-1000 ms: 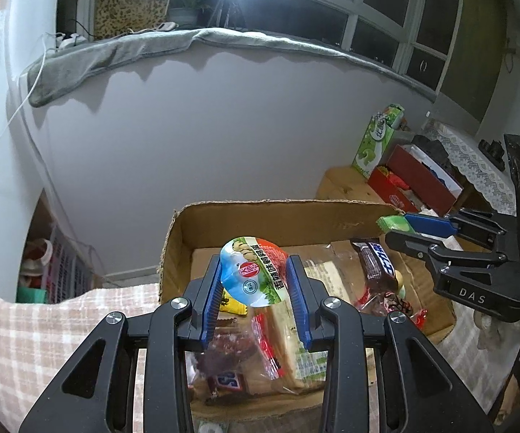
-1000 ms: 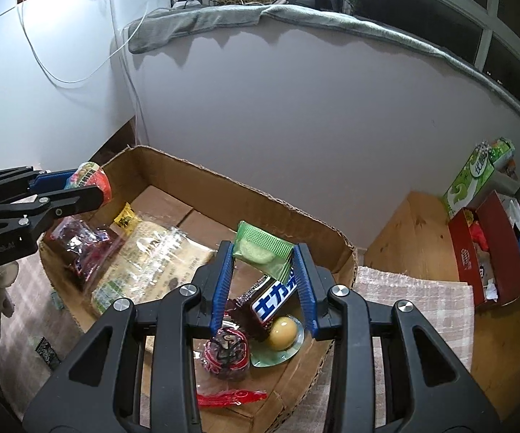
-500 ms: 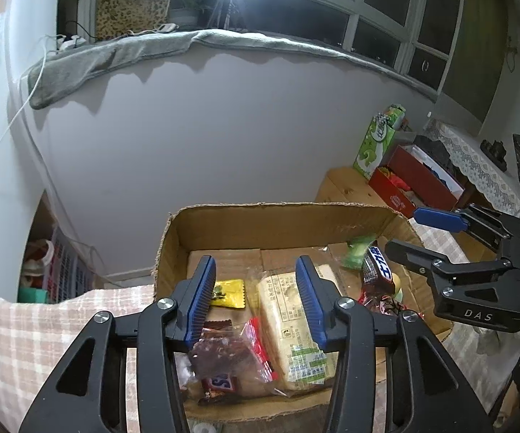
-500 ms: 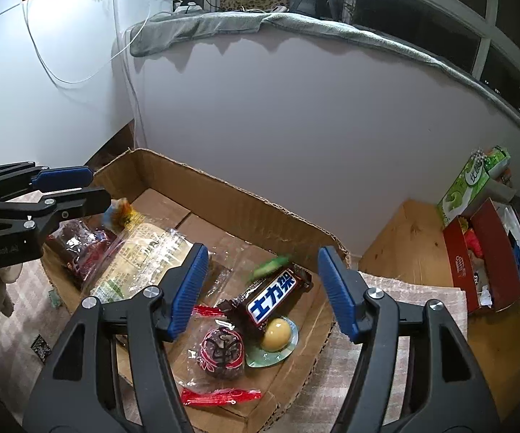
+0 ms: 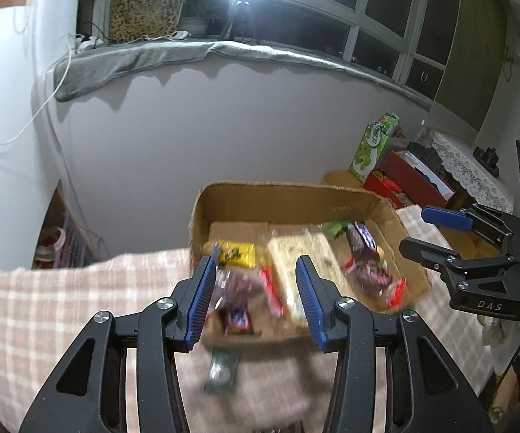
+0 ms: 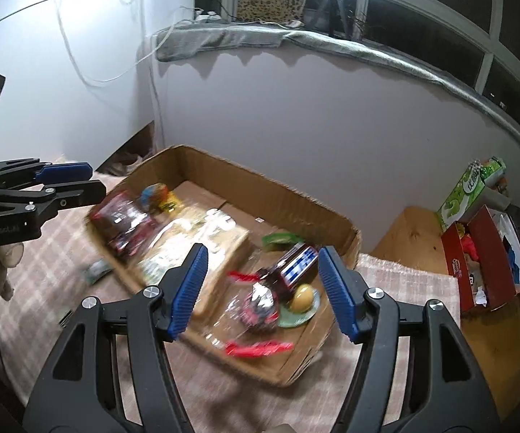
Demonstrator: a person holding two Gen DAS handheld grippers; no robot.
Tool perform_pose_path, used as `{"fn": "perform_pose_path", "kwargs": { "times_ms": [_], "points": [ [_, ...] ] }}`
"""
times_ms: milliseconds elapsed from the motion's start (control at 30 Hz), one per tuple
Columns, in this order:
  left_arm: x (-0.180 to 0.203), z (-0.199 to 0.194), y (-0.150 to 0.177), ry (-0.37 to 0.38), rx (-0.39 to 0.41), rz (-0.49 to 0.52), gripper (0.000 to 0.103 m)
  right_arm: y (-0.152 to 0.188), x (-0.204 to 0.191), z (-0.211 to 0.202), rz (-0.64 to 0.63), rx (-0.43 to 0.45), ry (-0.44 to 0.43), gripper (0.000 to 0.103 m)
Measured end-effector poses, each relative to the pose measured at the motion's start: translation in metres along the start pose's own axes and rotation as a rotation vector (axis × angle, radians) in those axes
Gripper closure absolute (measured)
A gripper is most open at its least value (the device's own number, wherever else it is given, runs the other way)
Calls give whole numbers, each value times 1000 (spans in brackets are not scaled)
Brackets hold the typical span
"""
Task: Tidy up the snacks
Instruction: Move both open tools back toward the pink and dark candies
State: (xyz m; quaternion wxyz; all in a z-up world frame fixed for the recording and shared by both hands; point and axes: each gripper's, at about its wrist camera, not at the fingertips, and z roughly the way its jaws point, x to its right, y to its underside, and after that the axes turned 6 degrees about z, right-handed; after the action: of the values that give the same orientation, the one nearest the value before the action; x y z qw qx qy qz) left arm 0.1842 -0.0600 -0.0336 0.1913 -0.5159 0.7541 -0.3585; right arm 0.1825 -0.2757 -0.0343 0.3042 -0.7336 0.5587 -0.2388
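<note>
Dropped snacks (image 5: 298, 270) seemingly below tongs (image 5: 256, 299)

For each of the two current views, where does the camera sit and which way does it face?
Left wrist: behind the open left gripper, facing the cardboard box and the wall; the right gripper shows at right.
Right wrist: behind the open right gripper, facing the box from its other end; the left gripper shows at left.
Shared: box, chocolate bar, green carton.
</note>
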Motion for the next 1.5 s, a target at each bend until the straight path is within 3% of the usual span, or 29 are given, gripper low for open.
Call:
{"fn": "perform_pose_path", "kwargs": {
  "times_ms": [433,833,1267,1500],
  "points": [
    [-11,-37,67,32,-38,-47,58,69,-71,-23,-107,-73,-110,37],
    [2,-31,129,54,-142,-12,58,125,-124,-12,-186,-169,-162,37],
    [12,-16,142,27,-185,47,59,139,-144,2,-220,-207,-168,37],
    [12,-13,141,-31,-182,78,68,140,-147,12,-227,-217,-150,37]
  ]
}}
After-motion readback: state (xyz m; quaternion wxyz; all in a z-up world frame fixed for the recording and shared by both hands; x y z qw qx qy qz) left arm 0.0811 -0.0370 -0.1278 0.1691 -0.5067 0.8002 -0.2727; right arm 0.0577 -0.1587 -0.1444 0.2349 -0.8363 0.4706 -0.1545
